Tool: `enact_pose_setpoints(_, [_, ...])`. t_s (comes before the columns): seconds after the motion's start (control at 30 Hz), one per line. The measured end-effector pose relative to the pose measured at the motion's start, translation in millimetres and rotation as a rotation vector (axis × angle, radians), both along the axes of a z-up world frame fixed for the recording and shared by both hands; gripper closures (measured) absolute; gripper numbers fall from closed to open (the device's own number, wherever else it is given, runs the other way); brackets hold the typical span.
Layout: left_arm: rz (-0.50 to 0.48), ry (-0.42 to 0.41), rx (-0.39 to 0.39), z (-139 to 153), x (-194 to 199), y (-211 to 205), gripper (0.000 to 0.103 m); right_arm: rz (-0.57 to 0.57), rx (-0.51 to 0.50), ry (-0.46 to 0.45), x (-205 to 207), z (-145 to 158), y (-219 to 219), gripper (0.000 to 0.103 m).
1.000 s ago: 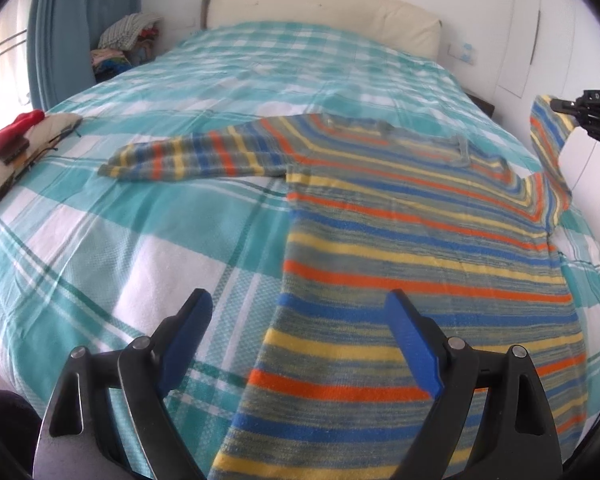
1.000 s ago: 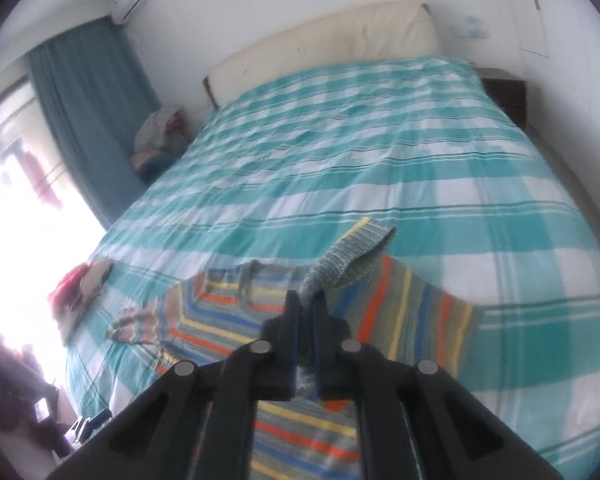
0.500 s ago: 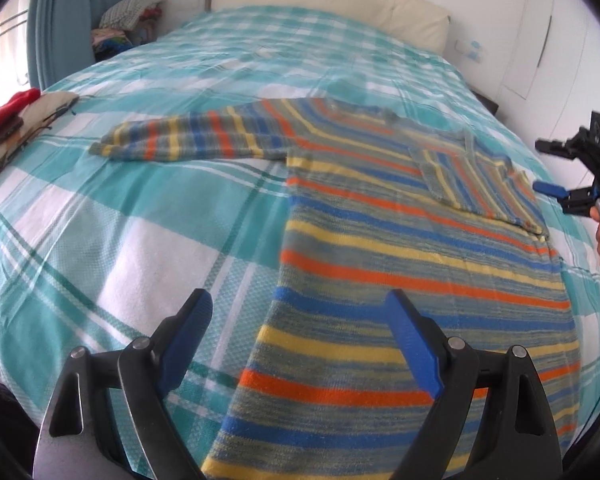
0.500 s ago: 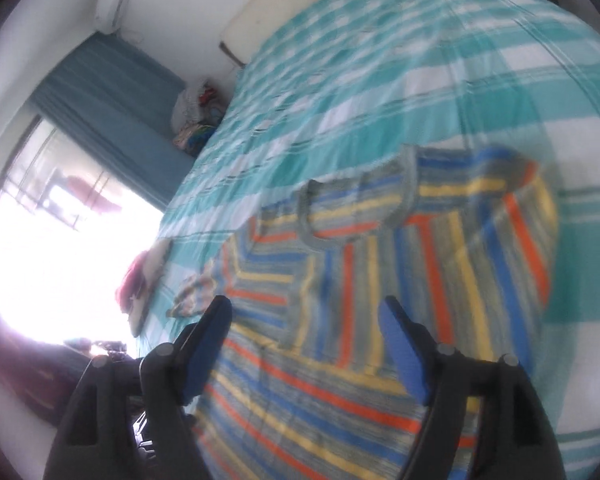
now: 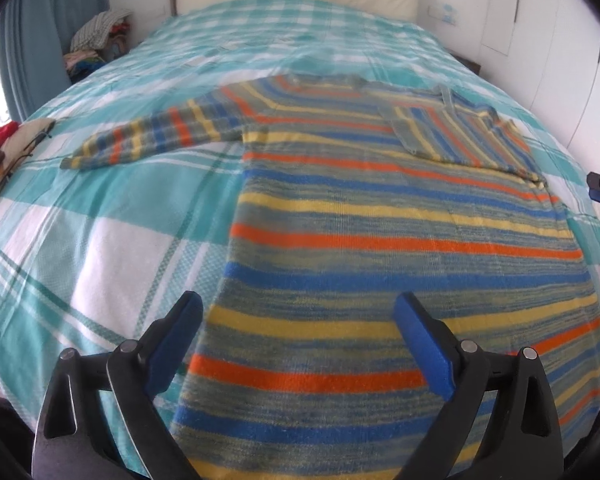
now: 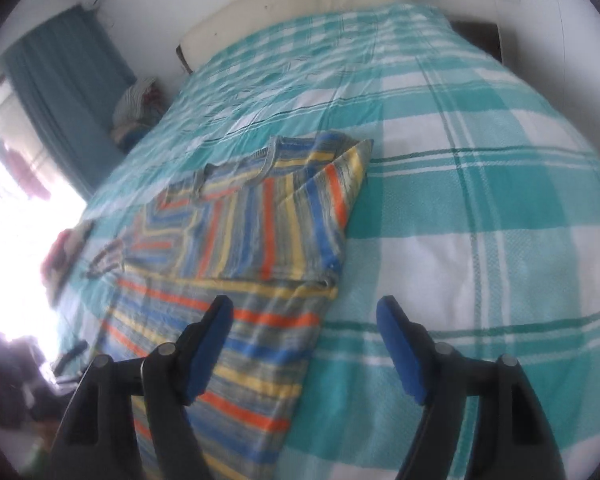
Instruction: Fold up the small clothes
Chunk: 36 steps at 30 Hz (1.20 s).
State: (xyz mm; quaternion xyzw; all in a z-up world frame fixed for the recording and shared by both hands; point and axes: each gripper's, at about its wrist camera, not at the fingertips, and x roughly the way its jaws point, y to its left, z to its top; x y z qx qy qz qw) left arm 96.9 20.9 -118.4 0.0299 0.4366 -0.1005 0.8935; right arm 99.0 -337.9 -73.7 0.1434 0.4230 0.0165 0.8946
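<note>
A striped sweater (image 5: 400, 240) is seen spread flat on the bed (image 5: 100, 248), over a teal and white checked cover. One sleeve (image 5: 156, 138) is stretched out sideways on the cover; the other sleeve (image 6: 260, 224) is folded across the chest, its cuff near the collar.

The left hand-held gripper (image 5: 298, 340) is held above the lower body of the sweater. Its jaws are spread wide and have just been opening further; nothing is gripped between them, and the knit is only seen beneath the gap.

The right hand-held gripper (image 6: 304, 344) is held over the sweater's side edge, where knit meets cover. Its jaws have just been opening and are held well apart, with nothing clamped.

A pile of clothes (image 5: 96, 36) is noted beside the head of the bed, next to a teal curtain (image 6: 64, 92). The right-wrist view is blurred.
</note>
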Motion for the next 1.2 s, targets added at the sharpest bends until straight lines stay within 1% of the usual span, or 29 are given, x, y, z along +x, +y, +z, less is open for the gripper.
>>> enact_pose_setpoints(0.07, [-0.003, 0.028, 0.010, -8.6, 1.1, -1.2, 0.004, -0.043, -0.141, -0.016, -16.6, -10.3, 9.5, 0.025])
enact_pose_setpoints(0.1, [0.000, 0.029, 0.003, -10.1, 1.2, 0.0, 0.003, -0.074, -0.178, -0.016, -23.2, -18.2, 8.8, 0.025])
enact_pose_setpoints(0.17, [0.007, 0.038, -0.018, -11.6, 2.0, 3.6, 0.002, -0.137, -0.211, -0.015, -35.8, -33.8, -1.7, 0.025])
enact_pose_setpoints(0.2, [0.011, 0.045, -0.029, -12.9, 2.9, 5.4, 0.001, -0.172, -0.204, -0.007, -39.1, -42.6, -7.3, 0.024])
enact_pose_setpoints(0.23, [0.013, 0.051, -0.040, -14.5, 4.0, 6.8, 0.000, -0.202, -0.166, 0.004, -41.8, -52.8, -14.7, 0.024])
enact_pose_setpoints(0.27, [0.013, 0.058, -0.047, -16.3, 4.6, 7.6, 0.000, -0.222, -0.112, -0.005, -45.5, -60.0, -24.2, 0.024])
enact_pose_setpoints(0.33, [0.010, 0.060, -0.041, -17.5, 5.0, 6.0, 0.000, -0.239, -0.036, -0.046, -49.9, -61.9, -35.3, 0.023])
enact_pose_setpoints(0.4, [0.012, 0.058, -0.036, -17.0, 4.3, 5.1, 0.000, -0.240, 0.006, -0.057, -51.5, -62.6, -42.7, 0.021])
enact_pose_setpoints(0.47, [0.012, 0.060, -0.036, -16.9, 4.1, 5.1, 0.000, -0.235, 0.003, -0.065, -51.7, -63.7, -41.4, 0.019])
enact_pose_setpoints(0.63, [-0.011, 0.081, -0.038, -16.2, 6.0, 5.8, 0.000, -0.218, -0.059, -0.052, -48.4, -64.6, -30.0, 0.014])
enact_pose_setpoints(0.73, [-0.029, 0.075, -0.042, -16.4, 5.1, 6.5, 0.000, -0.209, -0.080, -0.044, -46.9, -65.2, -26.2, 0.011])
enact_pose_setpoints(0.83, [-0.035, 0.051, -0.041, -17.8, 0.7, 6.4, 0.000, -0.204, -0.084, -0.043, -46.6, -66.0, -25.6, 0.010])
enact_pose_setpoints(1.07, [-0.057, 0.025, 0.052, -19.1, -7.1, -2.8, 0.000, -0.203, -0.086, -0.043, -46.7, -66.5, -25.2, 0.009])
enact_pose_setpoints(1.13, [-0.059, 0.039, 0.030, -17.1, -6.1, 1.2, 0.000, -0.203, -0.091, -0.041, -46.2, -66.5, -24.9, 0.009])
enact_pose_setpoints(1.2, [-0.059, 0.070, -0.018, -11.5, -6.1, 9.6, 0.001, -0.202, -0.095, -0.040, -46.4, -66.2, -24.1, 0.009])
